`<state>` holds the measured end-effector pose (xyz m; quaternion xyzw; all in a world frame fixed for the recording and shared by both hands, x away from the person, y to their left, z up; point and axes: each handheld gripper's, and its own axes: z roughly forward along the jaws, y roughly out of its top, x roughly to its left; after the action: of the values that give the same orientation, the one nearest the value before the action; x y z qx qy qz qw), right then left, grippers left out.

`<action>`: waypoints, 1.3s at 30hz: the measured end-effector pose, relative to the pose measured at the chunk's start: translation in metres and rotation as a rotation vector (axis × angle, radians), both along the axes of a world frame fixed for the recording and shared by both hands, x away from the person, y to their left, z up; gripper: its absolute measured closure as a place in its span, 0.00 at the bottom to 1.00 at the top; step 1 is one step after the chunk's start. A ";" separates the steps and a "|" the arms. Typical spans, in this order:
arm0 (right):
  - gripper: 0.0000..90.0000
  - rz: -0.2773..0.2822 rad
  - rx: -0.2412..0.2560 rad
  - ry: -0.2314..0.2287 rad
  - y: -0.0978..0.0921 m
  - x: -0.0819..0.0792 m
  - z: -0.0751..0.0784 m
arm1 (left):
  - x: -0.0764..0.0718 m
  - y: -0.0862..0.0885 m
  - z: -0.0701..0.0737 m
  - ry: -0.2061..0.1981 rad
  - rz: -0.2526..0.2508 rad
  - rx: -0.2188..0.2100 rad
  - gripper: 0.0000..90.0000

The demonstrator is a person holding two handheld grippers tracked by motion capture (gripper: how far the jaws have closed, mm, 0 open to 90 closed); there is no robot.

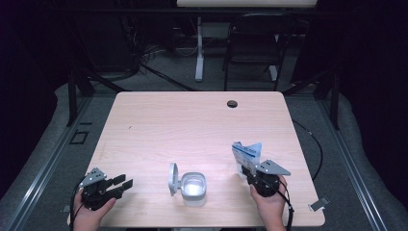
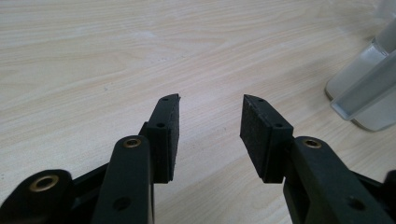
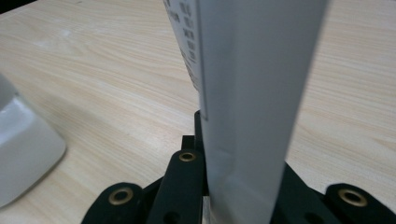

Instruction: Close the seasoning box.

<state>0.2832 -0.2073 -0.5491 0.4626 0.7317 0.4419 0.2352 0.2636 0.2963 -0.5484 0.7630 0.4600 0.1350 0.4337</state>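
The right claw (image 1: 246, 166), near the front right corner of the surface (image 1: 192, 120), is clamped on a blue-and-white packet (image 1: 246, 153) held upright. The lidded container (image 1: 193, 188) at the front edge already stands open. The left claw (image 1: 120, 184) is spread and empty. Emptying the packet probably remains.

A pale wooden table (image 1: 159, 125) stands on grey floor (image 1: 168, 72), a black folding chair (image 1: 252, 43) behind it.
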 end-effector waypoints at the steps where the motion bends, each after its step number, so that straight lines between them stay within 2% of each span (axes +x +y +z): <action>1: 0.96 -0.006 -0.005 0.001 0.000 0.001 -0.001 | 0.000 0.000 0.000 0.000 -0.001 0.000 0.64; 5: 0.96 -0.018 -0.030 0.009 0.000 0.005 -0.006 | 0.000 0.000 -0.001 0.002 0.001 0.000 0.64; 14: 0.96 -0.058 -0.033 0.033 -0.007 0.012 -0.015 | 0.000 -0.001 -0.004 -0.001 0.001 0.000 0.64; 15: 0.96 -0.065 -0.038 0.033 -0.007 0.012 -0.016 | 0.000 -0.001 -0.004 -0.001 0.002 0.000 0.64; 16: 0.96 -0.070 -0.065 0.042 -0.009 0.012 -0.015 | 0.000 -0.001 -0.004 0.000 0.001 0.001 0.64; 17: 0.96 -0.077 -0.046 0.034 -0.008 0.013 -0.017 | 0.000 -0.001 -0.004 0.001 0.001 0.002 0.64; 23: 0.94 -0.081 -0.056 0.032 -0.009 0.012 -0.017 | -0.001 0.000 -0.003 0.000 0.003 0.003 0.64; 31: 0.83 -0.089 -0.056 0.032 -0.012 0.009 -0.017 | -0.001 -0.001 -0.002 -0.002 -0.001 0.002 0.64; 33: 0.80 -0.084 -0.034 0.023 -0.015 0.007 -0.016 | -0.001 -0.001 -0.003 -0.002 -0.002 0.001 0.64; 39: 0.70 -0.054 -0.036 -0.011 -0.018 -0.001 -0.014 | -0.001 -0.005 -0.002 0.006 -0.022 0.011 0.64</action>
<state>0.2825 -0.2252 -0.5634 0.4756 0.7254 0.4246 0.2593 0.2624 0.2912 -0.5506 0.7708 0.4523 0.1304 0.4293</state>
